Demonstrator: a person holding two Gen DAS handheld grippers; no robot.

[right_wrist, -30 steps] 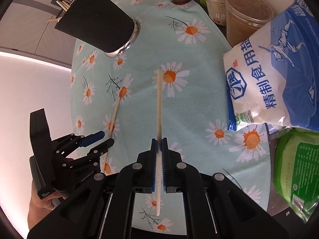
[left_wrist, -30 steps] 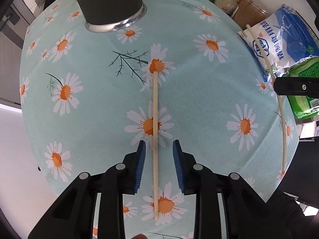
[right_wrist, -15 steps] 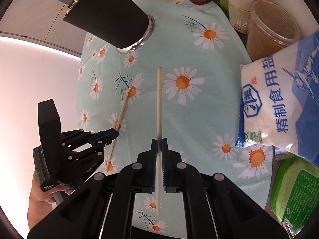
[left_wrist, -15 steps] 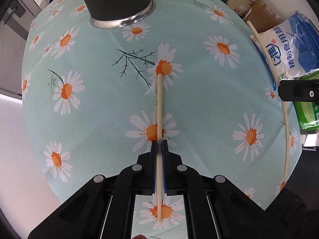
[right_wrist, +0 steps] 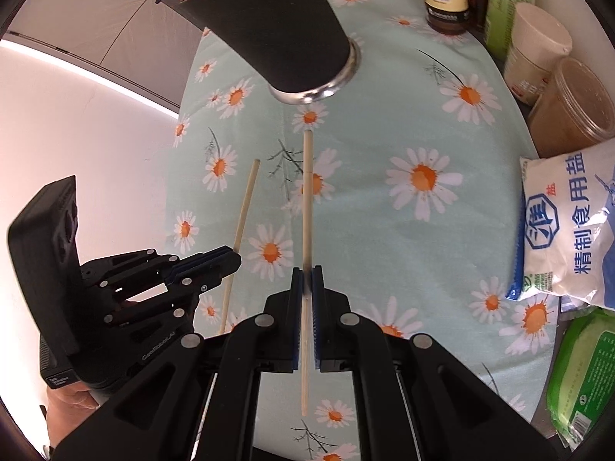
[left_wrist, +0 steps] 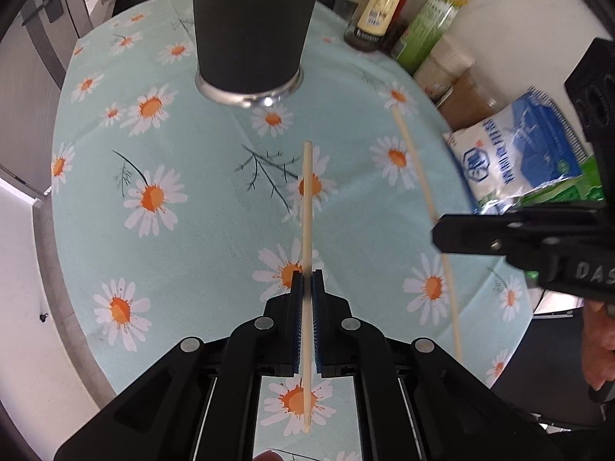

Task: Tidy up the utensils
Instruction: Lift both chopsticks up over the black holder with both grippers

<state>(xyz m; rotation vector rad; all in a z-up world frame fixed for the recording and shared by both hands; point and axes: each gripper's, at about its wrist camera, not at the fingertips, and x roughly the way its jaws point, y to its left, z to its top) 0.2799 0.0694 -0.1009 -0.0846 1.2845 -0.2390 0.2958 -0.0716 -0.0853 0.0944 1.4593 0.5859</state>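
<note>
Two pale wooden chopsticks are each held in a gripper above the daisy-print tablecloth [left_wrist: 200, 161]. My left gripper [left_wrist: 306, 276] is shut on one chopstick [left_wrist: 307, 199], lifted off the cloth and pointing toward the black utensil cup [left_wrist: 251, 27]. My right gripper [right_wrist: 306, 273] is shut on the other chopstick [right_wrist: 307, 192], whose tip sits just short of the cup [right_wrist: 276, 27]. In the left wrist view the right gripper [left_wrist: 438, 234] grips its chopstick [left_wrist: 413, 161] at the right. In the right wrist view the left gripper [right_wrist: 234, 259] and its chopstick [right_wrist: 246, 207] show at the left. Wooden utensils stick out of the cup's top.
Sauce bottles [left_wrist: 380, 7], a paper cup [right_wrist: 538, 46] and a clear lidded tub [right_wrist: 572, 107] stand along the back right. A blue-and-white salt bag [right_wrist: 569, 226] and a green packet [right_wrist: 580, 376] lie at the right edge. The table edge curves round on the left.
My left gripper shut on the chopstick that lay between its open fingers and lifted it off the cloth. The right gripper carried its chopstick leftward toward the cup.
</note>
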